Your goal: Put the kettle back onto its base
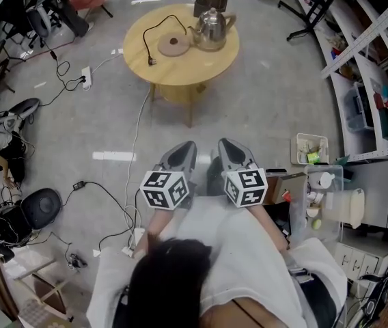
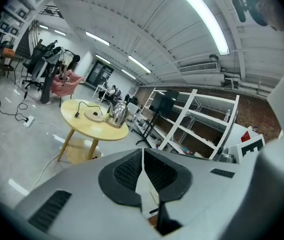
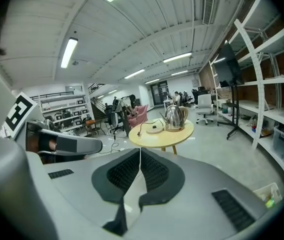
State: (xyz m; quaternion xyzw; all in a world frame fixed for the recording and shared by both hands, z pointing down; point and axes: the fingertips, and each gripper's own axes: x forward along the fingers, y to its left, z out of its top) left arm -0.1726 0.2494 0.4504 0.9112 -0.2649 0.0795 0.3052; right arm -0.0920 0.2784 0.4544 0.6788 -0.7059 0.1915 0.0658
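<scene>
While the kettle (image 1: 211, 27) stands on the round wooden table (image 1: 180, 75), just beside its base (image 1: 173, 45), left gripper (image 1: 184, 146) and right gripper (image 1: 228, 144) are side by side, well apart from the table. Both have their jaws together and are empty.

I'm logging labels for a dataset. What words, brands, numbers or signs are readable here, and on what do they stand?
No word or number can be read in any view.
Left marker cube and right marker cube: black-and-white square code patterns, not text.
Kettle and base: no brand shows; too small to tell.
Storage bin on the shelves: any print is too small and blurred.
</scene>
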